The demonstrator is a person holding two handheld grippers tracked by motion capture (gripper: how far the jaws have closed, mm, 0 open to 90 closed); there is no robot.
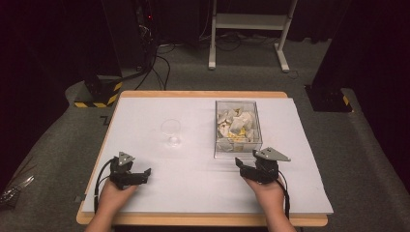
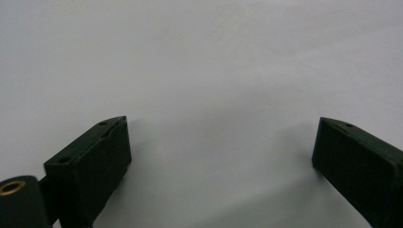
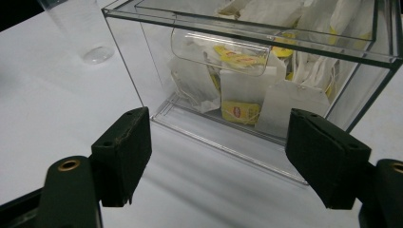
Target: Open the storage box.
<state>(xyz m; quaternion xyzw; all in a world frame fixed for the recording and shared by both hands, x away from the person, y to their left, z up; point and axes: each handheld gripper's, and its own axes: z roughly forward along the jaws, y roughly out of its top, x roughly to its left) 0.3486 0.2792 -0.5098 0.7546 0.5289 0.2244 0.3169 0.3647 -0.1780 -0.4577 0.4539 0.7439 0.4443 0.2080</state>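
On the floor of a dark room, a wooden table (image 1: pixel 203 220) is standing with a white sheet (image 1: pixel 193 183) covering nearly all of its top. Toward the far right of that sheet, a clear plastic box (image 1: pixel 238 128) is sitting, and it is holding a heap of white tea bags (image 1: pixel 235 124) with yellow tags. In the right gripper view the box (image 3: pixel 247 71) is showing a curved clear flap at its front, and one yellow-tagged tea bag (image 3: pixel 240 111) is lying at the bottom just behind it. To the left of the box, near the middle of the sheet, an empty clear cup (image 1: pixel 171 134) is standing upright, well apart from both hands.

At the near right, the right gripper (image 1: pixel 247 166) is resting in the person's hand just beside the near wall of the box, and its jaws are standing spread with nothing between them, aimed at the box front. At the near left, the left gripper (image 1: pixel 140 175) is lying in the other hand on the sheet, and its jaws are also spread wide over bare white surface, pinching nothing.
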